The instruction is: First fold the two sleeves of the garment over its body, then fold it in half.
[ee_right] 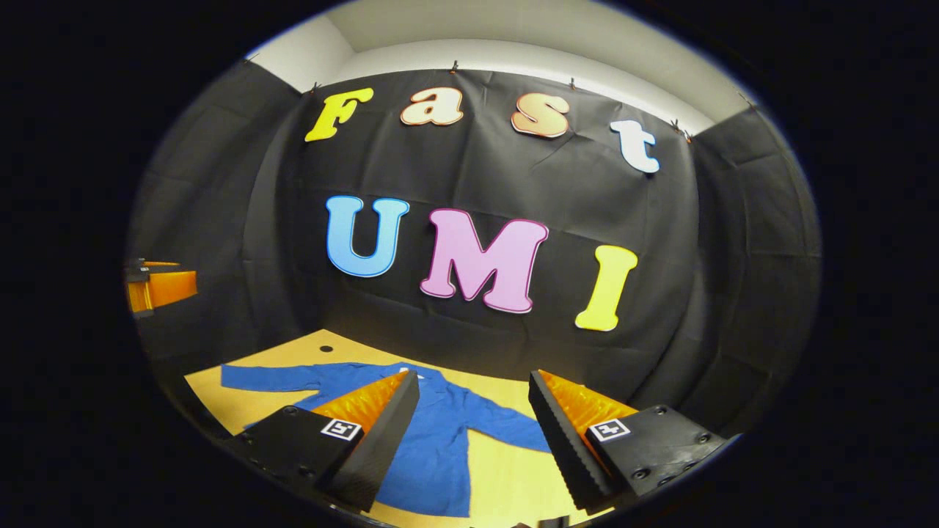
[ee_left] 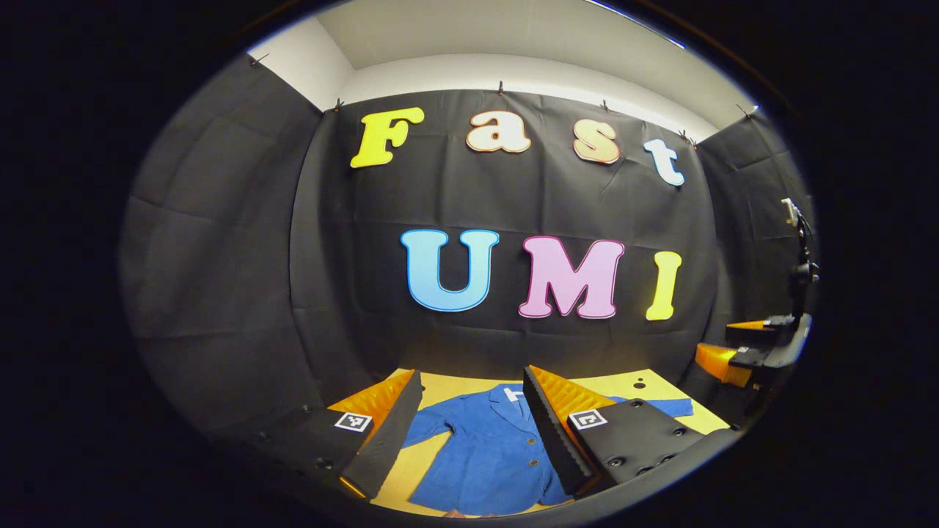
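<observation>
1. The left gripper (ee_left: pixel 469 433) hangs above the near part of the yellow table (ee_left: pixel 623 383) with its two fingers spread wide and nothing between them. Seen past them, the blue garment (ee_left: pixel 480 455) lies flat just ahead and below, collar pointing away toward the booth wall.
2. Between the left gripper's fingers sit the garment's body and one sleeve (ee_left: pixel 433 429), which angles out toward the left finger. This looks like a hold-off pose, high enough to choose a sleeve before descending.
3. Off to that gripper's far right, an orange and black piece (ee_left: pixel 748 352) floats at the table's edge; it is probably the other gripper.
4. The right gripper (ee_right: pixel 473 440) is likewise released, fingers apart and empty, raised over the table. The garment lies ahead and mostly toward its left finger, one sleeve stretched far left, the other sleeve (ee_right: pixel 513 429) running under the gap between the fingers.
5. Judged from this, neither sleeve is folded yet. Bare table borders the garment on both sides and beyond the collar, so there is room to swing each sleeve inward; the wall behind stands close to the far edge.
</observation>
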### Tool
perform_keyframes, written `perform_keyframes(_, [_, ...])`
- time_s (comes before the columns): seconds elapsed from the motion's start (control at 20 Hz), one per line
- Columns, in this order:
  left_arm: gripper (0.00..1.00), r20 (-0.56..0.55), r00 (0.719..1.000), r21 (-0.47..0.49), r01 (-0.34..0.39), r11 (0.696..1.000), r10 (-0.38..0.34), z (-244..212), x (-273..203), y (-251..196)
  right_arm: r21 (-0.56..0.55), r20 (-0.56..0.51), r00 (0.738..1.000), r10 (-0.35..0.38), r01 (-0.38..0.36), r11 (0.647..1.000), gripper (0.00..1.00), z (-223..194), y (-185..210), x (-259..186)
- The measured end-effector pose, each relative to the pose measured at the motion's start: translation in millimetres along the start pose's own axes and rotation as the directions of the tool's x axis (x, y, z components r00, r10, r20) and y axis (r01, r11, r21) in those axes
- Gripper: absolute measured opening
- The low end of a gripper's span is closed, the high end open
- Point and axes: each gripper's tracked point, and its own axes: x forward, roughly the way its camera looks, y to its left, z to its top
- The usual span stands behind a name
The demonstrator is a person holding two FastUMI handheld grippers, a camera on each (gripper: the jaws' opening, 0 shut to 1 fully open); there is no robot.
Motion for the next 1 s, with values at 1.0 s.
perform_keyframes(1.0, [0.80,-0.095,0.994,0.007,0.053,0.999,-0.052,-4.5,127.0,-62.8,0.089,-0.441,0.889,-0.119,0.176,0.980,0.96,-153.5,-213.4,176.7])
